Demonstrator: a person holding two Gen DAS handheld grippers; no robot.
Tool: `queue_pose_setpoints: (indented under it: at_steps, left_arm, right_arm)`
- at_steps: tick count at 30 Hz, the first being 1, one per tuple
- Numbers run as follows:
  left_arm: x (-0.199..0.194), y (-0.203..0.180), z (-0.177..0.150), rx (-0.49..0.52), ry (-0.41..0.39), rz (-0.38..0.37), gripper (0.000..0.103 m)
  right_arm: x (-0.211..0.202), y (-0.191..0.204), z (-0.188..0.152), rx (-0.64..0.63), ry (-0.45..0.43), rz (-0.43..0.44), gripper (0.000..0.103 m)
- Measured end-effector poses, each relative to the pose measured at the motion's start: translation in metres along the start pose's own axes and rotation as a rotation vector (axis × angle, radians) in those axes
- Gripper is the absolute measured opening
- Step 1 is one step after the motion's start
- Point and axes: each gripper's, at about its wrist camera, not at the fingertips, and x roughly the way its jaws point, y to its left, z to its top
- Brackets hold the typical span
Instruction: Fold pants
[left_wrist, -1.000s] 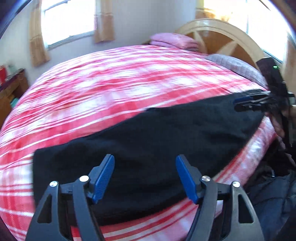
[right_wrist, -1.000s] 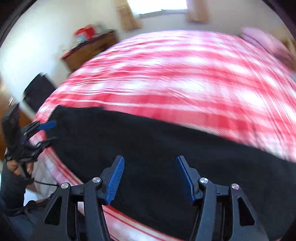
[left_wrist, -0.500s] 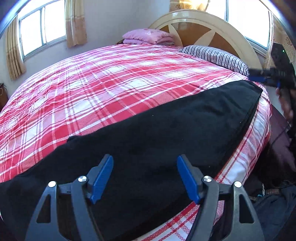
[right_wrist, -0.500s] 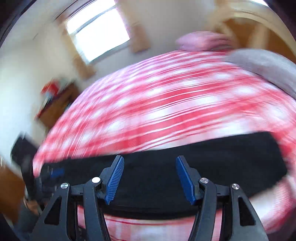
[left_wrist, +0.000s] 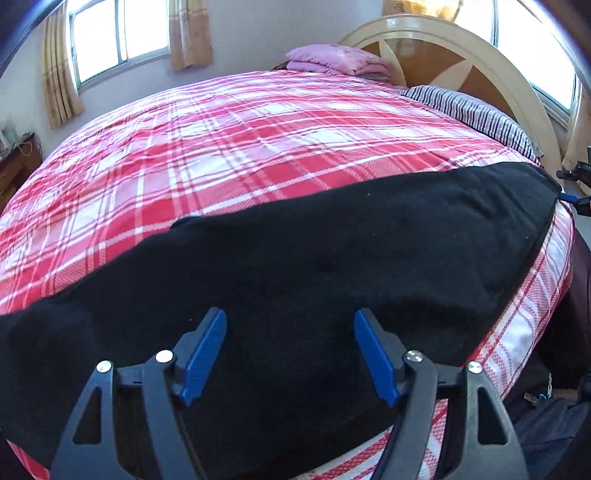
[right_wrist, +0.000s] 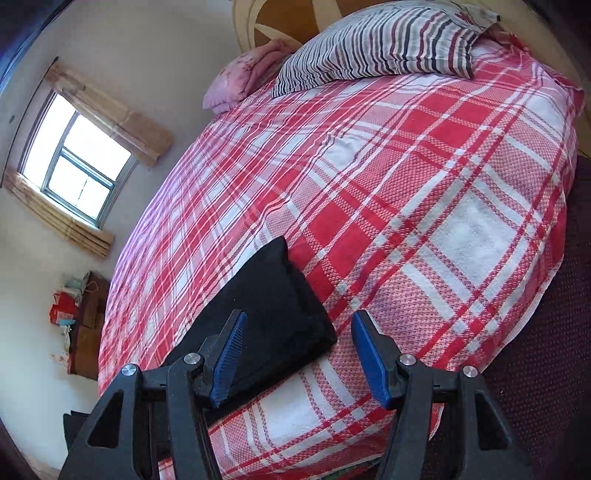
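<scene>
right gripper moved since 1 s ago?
Yes. The right gripper has swung right toward the striped pillow; only the pants end shows, the dresser now far left.

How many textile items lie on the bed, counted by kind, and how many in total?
Black pants: 1
Striped pillow: 1
Folded pink blanket: 1
Red plaid bedspread: 1
Total: 4
</scene>
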Motion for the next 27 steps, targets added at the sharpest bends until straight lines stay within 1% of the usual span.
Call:
queue_pose_setpoints:
  at_steps: [3, 4, 6, 7, 9, 11, 13, 15, 16, 18, 20, 27]
  left_arm:
    - [0.001, -0.002, 0.0, 0.0, -0.004, -0.002, 0.078]
    - [0.001, -0.003, -0.001, 0.006, -0.004, 0.001, 0.078]
    - [0.001, -0.003, -0.001, 0.008, -0.003, 0.002, 0.078]
    - [0.0, -0.002, -0.001, 0.005, -0.002, -0.001, 0.078]
    - [0.0, -0.002, -0.001, 0.0, -0.003, -0.007, 0.078]
    - [0.001, -0.001, -0.002, -0.005, -0.004, -0.01, 0.079]
    - [0.001, -0.003, -0.002, -0.001, -0.005, -0.01, 0.081]
    - [0.001, -0.003, -0.002, 0.004, -0.005, -0.006, 0.081]
    - [0.001, -0.003, -0.003, 0.003, -0.006, -0.008, 0.081]
    - [0.001, -0.003, -0.003, 0.003, -0.007, -0.01, 0.081]
    - [0.001, -0.003, -0.003, 0.004, -0.008, -0.01, 0.081]
    - [0.001, -0.003, -0.003, 0.0, -0.006, -0.01, 0.081]
  right_arm:
    - [0.006, -0.008, -0.004, 0.01, 0.037, 0.042, 0.06]
    - [0.012, -0.004, -0.005, 0.004, 0.047, 0.037, 0.06]
    - [0.014, 0.002, -0.007, -0.023, 0.035, 0.006, 0.059]
    - [0.013, 0.003, -0.009, -0.021, 0.034, 0.004, 0.059]
    - [0.014, -0.003, -0.008, -0.003, 0.027, 0.001, 0.053]
    - [0.015, -0.008, -0.009, 0.02, 0.003, 0.04, 0.052]
    - [0.017, -0.015, -0.009, 0.05, -0.023, 0.079, 0.043]
    - [0.024, -0.019, -0.009, 0.064, -0.025, 0.105, 0.023]
    - [0.024, -0.023, -0.01, 0.076, -0.028, 0.117, 0.021]
    - [0.023, -0.024, -0.009, 0.084, -0.04, 0.136, 0.018]
    - [0.019, -0.024, -0.01, 0.086, -0.058, 0.152, 0.017]
    - [0.004, -0.004, -0.016, 0.007, -0.125, 0.122, 0.016]
